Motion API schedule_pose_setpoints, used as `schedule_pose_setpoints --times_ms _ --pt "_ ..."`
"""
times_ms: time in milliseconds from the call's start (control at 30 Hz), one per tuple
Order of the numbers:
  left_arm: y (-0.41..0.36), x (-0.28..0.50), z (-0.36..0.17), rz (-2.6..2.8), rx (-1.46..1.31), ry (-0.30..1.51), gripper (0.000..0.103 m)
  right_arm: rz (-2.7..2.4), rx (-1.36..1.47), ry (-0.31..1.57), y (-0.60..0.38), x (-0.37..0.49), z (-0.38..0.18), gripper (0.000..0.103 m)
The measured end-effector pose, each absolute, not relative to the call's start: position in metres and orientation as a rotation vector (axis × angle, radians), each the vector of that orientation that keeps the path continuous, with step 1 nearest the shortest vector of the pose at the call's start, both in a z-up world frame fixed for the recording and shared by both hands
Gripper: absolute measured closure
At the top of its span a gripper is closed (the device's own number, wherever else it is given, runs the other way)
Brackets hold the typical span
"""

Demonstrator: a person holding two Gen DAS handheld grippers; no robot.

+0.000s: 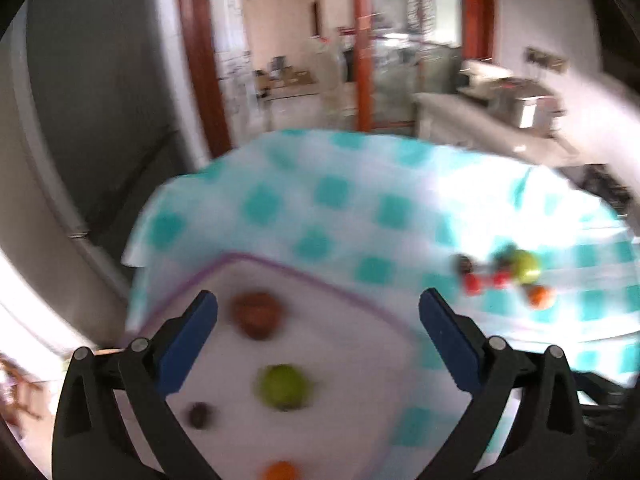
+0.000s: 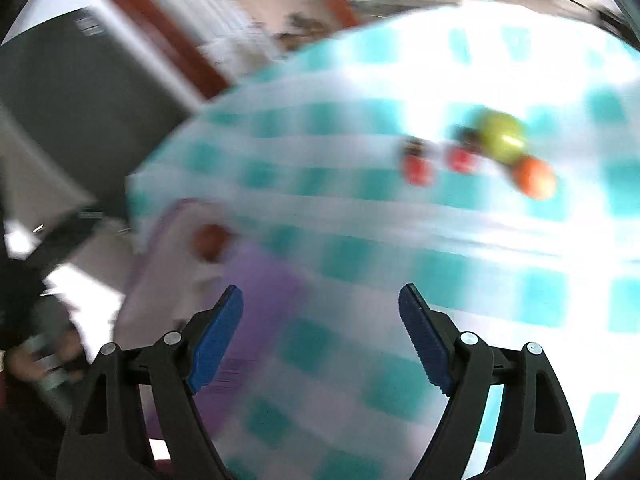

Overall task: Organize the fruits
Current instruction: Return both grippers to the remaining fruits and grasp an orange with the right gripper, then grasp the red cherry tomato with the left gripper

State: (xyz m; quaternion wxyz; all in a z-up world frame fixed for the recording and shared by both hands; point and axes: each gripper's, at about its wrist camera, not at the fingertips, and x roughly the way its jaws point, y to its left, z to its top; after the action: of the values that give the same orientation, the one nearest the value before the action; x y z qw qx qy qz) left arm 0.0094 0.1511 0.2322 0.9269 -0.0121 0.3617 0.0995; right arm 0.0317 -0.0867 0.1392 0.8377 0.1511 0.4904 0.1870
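Observation:
Both views are blurred. My left gripper [image 1: 318, 316] is open and empty above a white tray with a purple rim [image 1: 352, 304]. On the tray lie a brown fruit [image 1: 257, 315], a green fruit [image 1: 283, 386], a small dark fruit [image 1: 199, 415] and an orange one [image 1: 280, 471]. A loose cluster sits on the cloth to the right: a green fruit [image 1: 524, 266], red ones [image 1: 473, 283] and an orange one [image 1: 540, 297]. My right gripper [image 2: 320, 304] is open and empty over the cloth. Ahead of it lie the green fruit [image 2: 502, 136], two red fruits [image 2: 418, 170] and the orange fruit [image 2: 534, 178]. The tray [image 2: 160, 264] is at its left.
A teal and white checked cloth [image 1: 320, 200] covers the table. Its far and left edges drop off toward a dark cabinet [image 1: 100, 120]. A counter with metal appliances [image 1: 520, 104] stands behind at the right. A person's hand [image 2: 44, 356] shows at the lower left of the right wrist view.

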Motion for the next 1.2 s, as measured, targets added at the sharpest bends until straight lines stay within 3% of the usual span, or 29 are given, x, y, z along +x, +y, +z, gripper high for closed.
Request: schedule_pose_setpoints --times_ms 100,333,533,733,967,1200 --pt "0.088 0.015 0.216 0.039 -0.019 0.777 0.002 0.267 0.294 1.089 -0.123 0.031 0.107 0.025" --pt "-0.020 0.016 0.118 -0.239 0.163 1.080 0.002 0.147 0.223 1.128 -0.180 0.052 0.061 0.025" --pt "-0.019 0.021 0.053 -0.185 0.161 1.259 0.002 0.198 0.151 1.101 -0.188 0.093 0.039 0.025" --pt "0.004 0.016 0.027 -0.095 0.111 1.332 0.002 0.141 0.195 1.069 -0.202 0.142 0.018 0.029" --pt "0.020 0.033 0.020 -0.039 0.002 1.318 0.002 0.172 0.181 1.027 -0.200 0.173 0.011 0.040" --pt "0.023 0.081 0.019 -0.015 -0.069 1.258 0.002 0.174 0.069 0.969 -0.192 0.172 0.007 0.059"
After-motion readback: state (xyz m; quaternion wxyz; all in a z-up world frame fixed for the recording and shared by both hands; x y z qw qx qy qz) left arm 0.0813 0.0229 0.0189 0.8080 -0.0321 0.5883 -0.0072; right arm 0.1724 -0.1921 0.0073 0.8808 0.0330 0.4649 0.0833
